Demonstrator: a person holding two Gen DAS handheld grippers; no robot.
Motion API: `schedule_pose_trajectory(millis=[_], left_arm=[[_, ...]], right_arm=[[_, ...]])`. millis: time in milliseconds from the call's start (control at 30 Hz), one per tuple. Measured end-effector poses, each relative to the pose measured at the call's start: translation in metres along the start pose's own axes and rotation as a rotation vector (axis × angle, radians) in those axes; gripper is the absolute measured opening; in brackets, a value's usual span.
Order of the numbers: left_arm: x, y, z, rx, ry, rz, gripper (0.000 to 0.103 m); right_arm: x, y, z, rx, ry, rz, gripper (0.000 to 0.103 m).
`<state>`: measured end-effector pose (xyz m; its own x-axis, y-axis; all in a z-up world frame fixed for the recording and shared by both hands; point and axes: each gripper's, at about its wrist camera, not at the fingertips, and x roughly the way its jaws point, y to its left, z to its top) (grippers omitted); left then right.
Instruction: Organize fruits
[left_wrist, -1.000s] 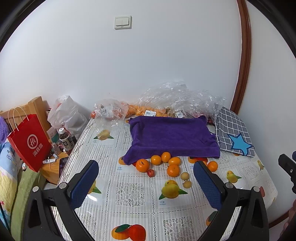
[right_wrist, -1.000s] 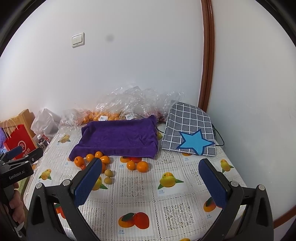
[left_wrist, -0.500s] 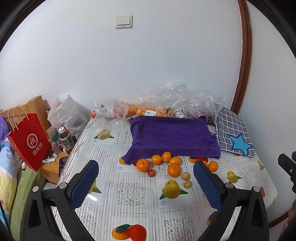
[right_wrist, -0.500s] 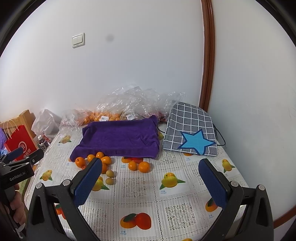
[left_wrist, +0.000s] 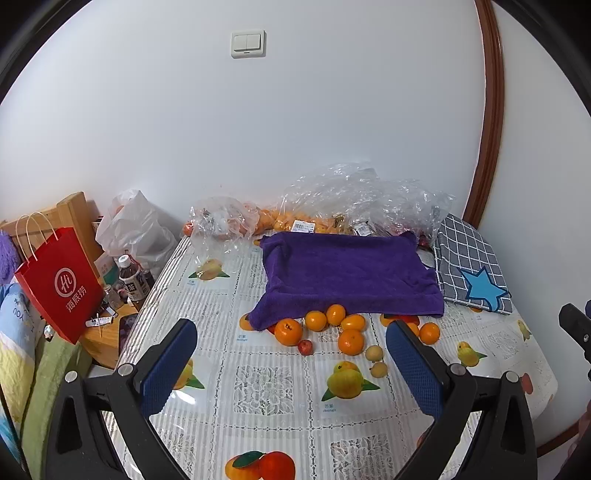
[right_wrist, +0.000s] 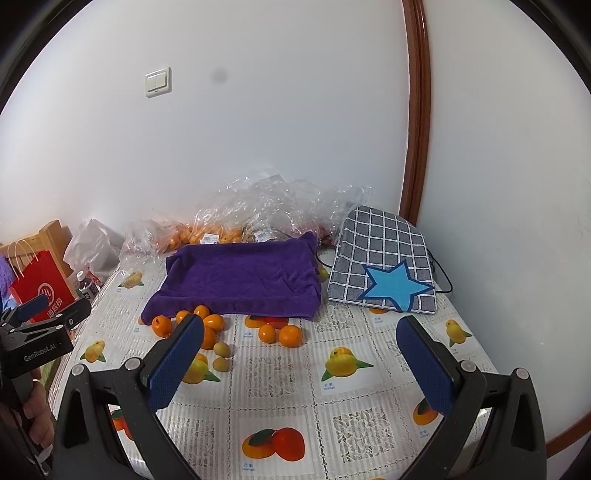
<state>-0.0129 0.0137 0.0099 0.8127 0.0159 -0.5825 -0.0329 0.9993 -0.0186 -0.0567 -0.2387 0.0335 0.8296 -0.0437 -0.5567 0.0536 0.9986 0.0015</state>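
Observation:
Several oranges (left_wrist: 288, 331) (right_wrist: 290, 335), a small red fruit (left_wrist: 305, 347) and two small yellow-brown fruits (left_wrist: 373, 352) (right_wrist: 222, 349) lie loose on the fruit-print tablecloth (left_wrist: 258, 384) (right_wrist: 273, 376), at the front edge of a purple towel (left_wrist: 347, 273) (right_wrist: 243, 275). My left gripper (left_wrist: 291, 350) is open and empty, held above the table in front of the fruit. My right gripper (right_wrist: 301, 347) is open and empty, also short of the fruit. The left gripper's body (right_wrist: 37, 339) shows at the left of the right wrist view.
Clear plastic bags with more oranges (left_wrist: 332, 206) (right_wrist: 258, 214) lie against the wall behind the towel. A checked cushion with a blue star (left_wrist: 472, 269) (right_wrist: 384, 266) lies at the right. A red paper bag (left_wrist: 59, 284), bottles (left_wrist: 129, 280) and a white bag (left_wrist: 133, 229) stand left of the table.
Both grippers have moved slightly forward and lower toward the table, so the fruit sits a little nearer. Nothing on the table has moved.

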Motion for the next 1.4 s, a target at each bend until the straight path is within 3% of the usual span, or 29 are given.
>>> schedule_pose_trajectory(millis=[433,733,900,1233,1400], left_arm=[[0.028,0.005,-0.008,-0.002,0.017,0.008,0.103],[0.076,0.013,-0.025,0.01,0.076,0.01,0.103],[0.108,0.021,-0.037,-0.004,0.13,0.025,0.103],[0.156,0.043,-0.053,0.018,0.209,0.072,0.102],[0.171,0.057,-0.058,-0.012,0.237,0.062,0.101]], right_arm=[[0.025,0.005,-0.007,-0.009,0.016,0.023,0.102],[0.07,0.0,-0.024,0.029,0.032,0.039,0.102],[0.107,-0.004,-0.035,0.024,0.097,0.014,0.102],[0.182,-0.012,-0.068,-0.01,0.264,0.001,0.083],[0.201,-0.013,-0.08,0.002,0.271,0.036,0.072]])
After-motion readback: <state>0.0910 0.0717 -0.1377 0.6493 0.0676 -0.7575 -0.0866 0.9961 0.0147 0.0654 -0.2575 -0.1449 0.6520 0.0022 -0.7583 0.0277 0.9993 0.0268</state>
